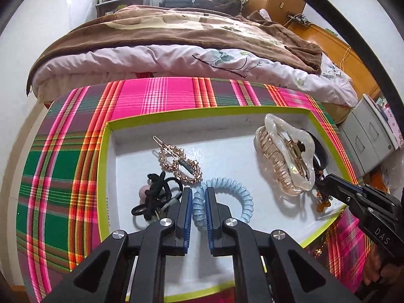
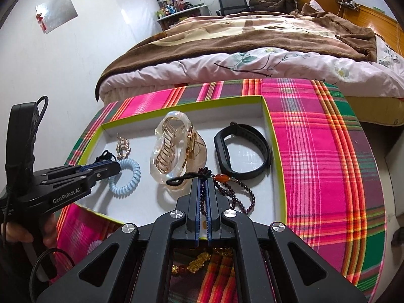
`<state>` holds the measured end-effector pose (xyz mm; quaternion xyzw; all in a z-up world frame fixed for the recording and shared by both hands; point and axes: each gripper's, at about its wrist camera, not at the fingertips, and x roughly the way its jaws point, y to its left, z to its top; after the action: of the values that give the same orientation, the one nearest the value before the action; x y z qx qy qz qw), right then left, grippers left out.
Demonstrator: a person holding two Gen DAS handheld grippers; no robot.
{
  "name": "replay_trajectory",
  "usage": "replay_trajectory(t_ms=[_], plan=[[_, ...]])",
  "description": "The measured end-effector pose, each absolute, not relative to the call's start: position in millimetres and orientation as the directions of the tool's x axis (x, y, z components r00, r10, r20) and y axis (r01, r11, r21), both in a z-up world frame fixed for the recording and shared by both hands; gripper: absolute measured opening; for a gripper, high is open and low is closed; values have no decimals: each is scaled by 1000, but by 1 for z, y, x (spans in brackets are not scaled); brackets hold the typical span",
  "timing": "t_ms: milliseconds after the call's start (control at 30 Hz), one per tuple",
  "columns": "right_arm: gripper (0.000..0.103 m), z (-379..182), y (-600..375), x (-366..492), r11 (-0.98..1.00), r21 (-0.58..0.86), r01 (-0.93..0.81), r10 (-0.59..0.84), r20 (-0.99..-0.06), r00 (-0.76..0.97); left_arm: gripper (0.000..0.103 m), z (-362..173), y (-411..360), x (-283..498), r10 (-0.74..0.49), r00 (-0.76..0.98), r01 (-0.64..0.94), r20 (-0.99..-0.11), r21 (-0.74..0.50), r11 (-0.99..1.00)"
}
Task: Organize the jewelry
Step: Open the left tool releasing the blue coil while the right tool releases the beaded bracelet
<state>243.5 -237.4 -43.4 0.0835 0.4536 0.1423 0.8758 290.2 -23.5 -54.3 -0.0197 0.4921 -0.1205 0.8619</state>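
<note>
A shallow cardboard tray (image 1: 106, 166) with white floor and lime-green rim sits on a table under a glossy plaid cloth (image 1: 60, 176) of pink, green and orange. At nine o'clock in the tray, in the left wrist view, lies a tangle of black elastic hair ties (image 1: 156, 194), soft and matte, with a small pink bead. Just above, toward eleven o'clock, rests a gold metal hair clip (image 1: 180, 162) of beaded, looping shapes. The left tool (image 1: 198, 197) is nearly pressed together, its blue-padded fingers pinching a pale blue coiled plastic hair tie (image 1: 237, 189), springy like a telephone cord. At two o'clock stands a large claw clip (image 1: 285, 156), pearly translucent shell with gold teeth. In the right wrist view, a smooth black rubber wristband (image 2: 242, 149) lies at two o'clock in the tray. The right tool (image 2: 203, 189) is closed on a bracelet of small dark red beads (image 2: 240, 197) with an orange stone and black cord loop.
</note>
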Motion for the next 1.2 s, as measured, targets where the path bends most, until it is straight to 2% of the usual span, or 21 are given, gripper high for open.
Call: replay_trajectory(t_ms=[200, 333, 433, 567, 733, 867, 1200], plan=[[6, -46, -239, 244, 947, 279, -161, 321, -779, 538, 17, -55, -25, 290, -219, 482, 181, -848, -149, 972], [14, -43, -239, 242, 948, 273, -163, 317, -778, 542, 40, -52, -27, 286, -221, 487, 188, -845, -146, 971], [16, -40, -240, 239, 949, 271, -162, 315, -773, 551, 43, -49, -25, 283, -219, 493, 180, -842, -148, 973], [22, -34, -240, 232, 949, 266, -170, 315, -763, 564, 54, -42, -23, 273, -216, 507, 180, -835, -143, 973], [33, -23, -242, 219, 949, 258, -181, 314, -743, 590, 56, -31, -19, 258, -218, 527, 178, -821, -144, 973], [33, -17, -243, 208, 948, 249, -196, 317, -730, 605, 63, -20, -14, 241, -216, 557, 178, -802, -139, 974], [38, -27, -207, 172, 913, 160, -374, 361, -743, 564, 64, -8, 11, 186, -202, 606, 143, -770, -144, 979]])
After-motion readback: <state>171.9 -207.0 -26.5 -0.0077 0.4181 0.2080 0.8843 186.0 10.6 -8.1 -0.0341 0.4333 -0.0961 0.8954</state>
